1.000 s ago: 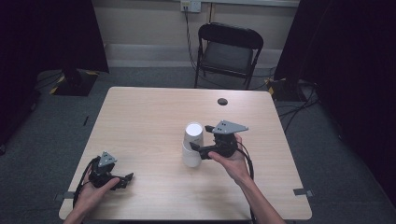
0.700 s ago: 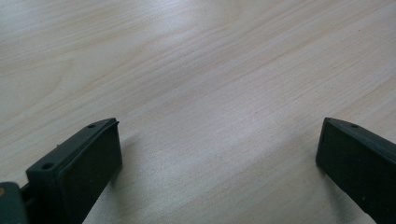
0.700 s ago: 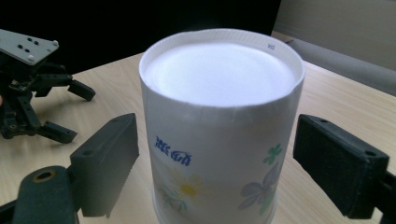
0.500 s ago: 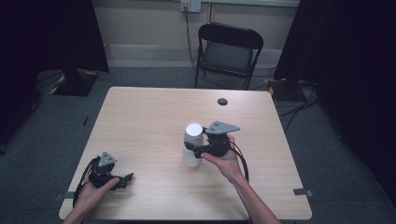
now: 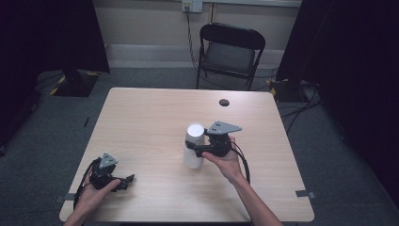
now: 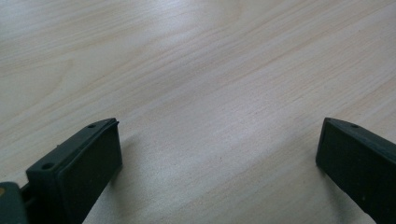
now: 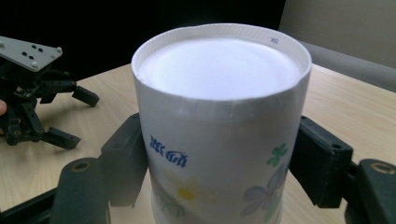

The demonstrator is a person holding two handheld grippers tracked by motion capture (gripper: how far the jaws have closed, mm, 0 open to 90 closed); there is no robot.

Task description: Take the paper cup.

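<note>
Resting near the bench's [image 5: 141, 113] front-left corner, the left tool [image 5: 123, 181] stood wide open over bare wood. Right of it, mid-bench, the right tool [image 5: 192, 148] had just been closing, its jaws pressing both sides of an upside-down paper cup [image 5: 194, 146].

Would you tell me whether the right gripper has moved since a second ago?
Yes: the right gripper has shifted left, closing onto the paper cup, away from the table right edge.
</note>
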